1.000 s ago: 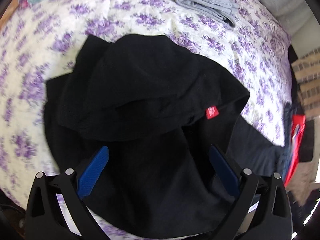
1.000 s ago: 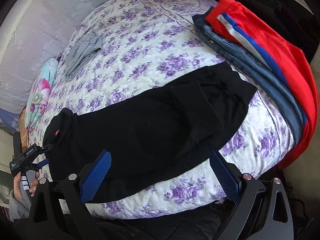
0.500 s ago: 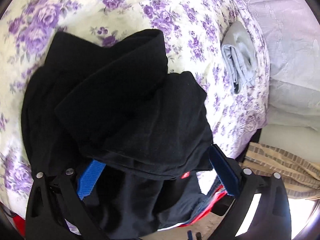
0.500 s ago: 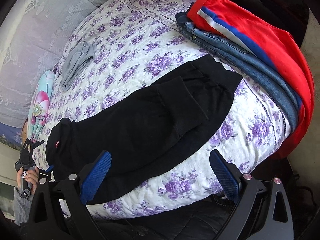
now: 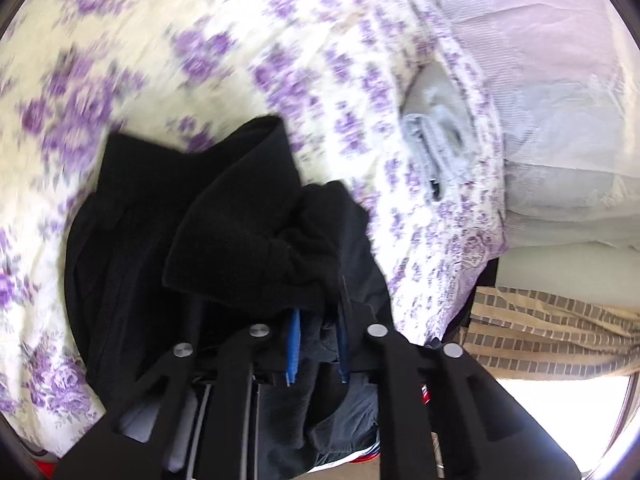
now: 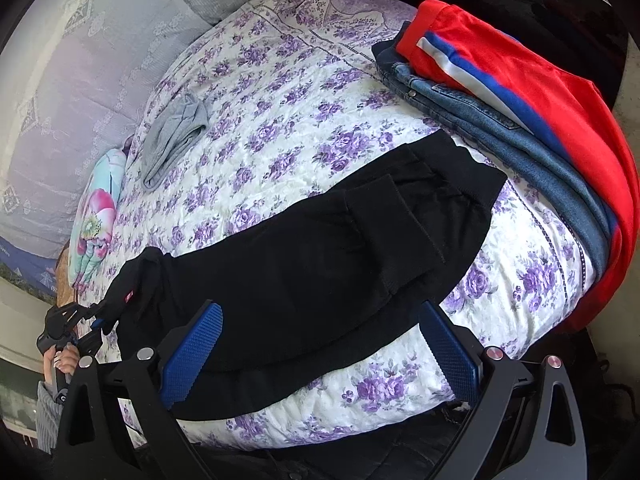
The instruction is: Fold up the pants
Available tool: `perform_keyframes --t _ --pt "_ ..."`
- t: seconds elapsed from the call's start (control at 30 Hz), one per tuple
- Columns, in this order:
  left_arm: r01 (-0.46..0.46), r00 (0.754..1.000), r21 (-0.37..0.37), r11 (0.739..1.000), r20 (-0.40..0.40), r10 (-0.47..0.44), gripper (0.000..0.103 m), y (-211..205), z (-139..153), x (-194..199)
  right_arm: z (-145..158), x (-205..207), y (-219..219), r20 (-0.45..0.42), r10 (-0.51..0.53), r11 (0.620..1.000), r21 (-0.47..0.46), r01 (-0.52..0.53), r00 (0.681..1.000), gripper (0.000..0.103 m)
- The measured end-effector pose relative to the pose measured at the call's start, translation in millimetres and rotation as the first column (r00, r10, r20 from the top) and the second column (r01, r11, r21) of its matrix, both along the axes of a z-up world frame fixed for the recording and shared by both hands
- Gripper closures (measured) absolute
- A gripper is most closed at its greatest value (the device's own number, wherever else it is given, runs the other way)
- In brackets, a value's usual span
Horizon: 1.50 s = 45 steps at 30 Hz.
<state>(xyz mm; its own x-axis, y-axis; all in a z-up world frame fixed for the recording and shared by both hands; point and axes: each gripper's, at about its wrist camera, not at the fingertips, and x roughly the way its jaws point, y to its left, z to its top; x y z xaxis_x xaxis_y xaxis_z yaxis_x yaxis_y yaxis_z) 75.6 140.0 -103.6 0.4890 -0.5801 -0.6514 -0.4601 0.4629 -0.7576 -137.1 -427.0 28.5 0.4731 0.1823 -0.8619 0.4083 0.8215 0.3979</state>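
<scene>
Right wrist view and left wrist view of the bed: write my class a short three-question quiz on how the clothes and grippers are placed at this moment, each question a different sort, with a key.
1. True or false: the right gripper is clamped on the black pants.
2. Multiple choice: what lies on top of the blue jeans? A. red pants B. a white towel C. a brown shoe
3. Fill in: the left gripper is closing on the black ______.

Key
1. False. Its jaws stand wide open above the pants.
2. A.
3. Pants. A bunched end of them sits between the narrowed jaws, over the flowered bedspread.
</scene>
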Motion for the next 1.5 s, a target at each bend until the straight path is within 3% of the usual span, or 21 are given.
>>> perform_keyframes --t 0.1,0.23,0.4,0.6,0.67,0.7,0.83,0.93,1.1,1.17,1.27,1.4,1.5 --pt "-0.013 0.998 0.007 1.000 0.063 0.012 0.093 7 19 7 -1 -2 -7 -0.001 -0.040 0.999 0.022 0.040 0.999 0.004" --pt "-0.027 0.989 0.069 0.997 0.149 0.016 0.096 20 50 18 1 -4 -11 0.007 -0.079 0.996 0.035 0.079 0.997 0.004" --pt "-0.107 0.963 0.095 0.990 0.258 0.079 0.096 61 92 23 8 -10 -18 0.035 -0.160 0.986 0.044 0.158 0.987 0.004" --pt "-0.189 0.940 0.114 0.975 0.307 0.147 0.096 115 120 8 -2 -27 -29 0.040 -0.261 0.963 0.087 0.257 0.965 0.004" --pt "-0.241 0.934 0.115 0.964 0.298 0.198 0.096 128 116 -4 -14 -29 -40 0.024 -0.285 0.953 0.111 0.281 0.958 0.010" --pt "-0.270 0.928 0.113 0.956 0.295 0.227 0.096 134 118 -10 -20 -30 -47 0.022 -0.302 0.944 0.145 0.296 0.953 0.019" --pt "-0.340 0.914 0.130 0.931 0.280 0.295 0.096 155 120 -31 -57 -19 -71 -0.019 -0.367 0.873 0.337 0.351 0.930 0.043" --pt "-0.363 0.908 0.138 0.921 0.271 0.318 0.096 163 123 -42 -79 -10 -70 -0.080 -0.365 0.841 0.400 0.365 0.928 0.046" --pt "-0.387 0.903 0.150 0.910 0.264 0.340 0.096 171 124 -56 -84 2 -56 -0.104 -0.331 0.856 0.384 0.345 0.938 0.048" --pt "-0.397 0.898 0.148 0.906 0.265 0.350 0.096 174 123 -60 -84 7 -50 -0.105 -0.301 0.871 0.373 0.318 0.948 0.054" --pt "-0.417 0.890 0.145 0.897 0.264 0.371 0.096 181 121 -71 -87 16 -43 -0.103 -0.248 0.890 0.367 0.269 0.963 0.089" --pt "-0.436 0.884 0.138 0.889 0.249 0.395 0.096 187 117 -90 -63 36 -38 -0.013 -0.210 0.916 0.348 0.202 0.978 0.091" --pt "-0.419 0.893 0.158 0.894 0.249 0.375 0.096 184 122 -90 -35 62 -46 0.070 -0.193 0.928 0.337 0.159 0.979 0.092"
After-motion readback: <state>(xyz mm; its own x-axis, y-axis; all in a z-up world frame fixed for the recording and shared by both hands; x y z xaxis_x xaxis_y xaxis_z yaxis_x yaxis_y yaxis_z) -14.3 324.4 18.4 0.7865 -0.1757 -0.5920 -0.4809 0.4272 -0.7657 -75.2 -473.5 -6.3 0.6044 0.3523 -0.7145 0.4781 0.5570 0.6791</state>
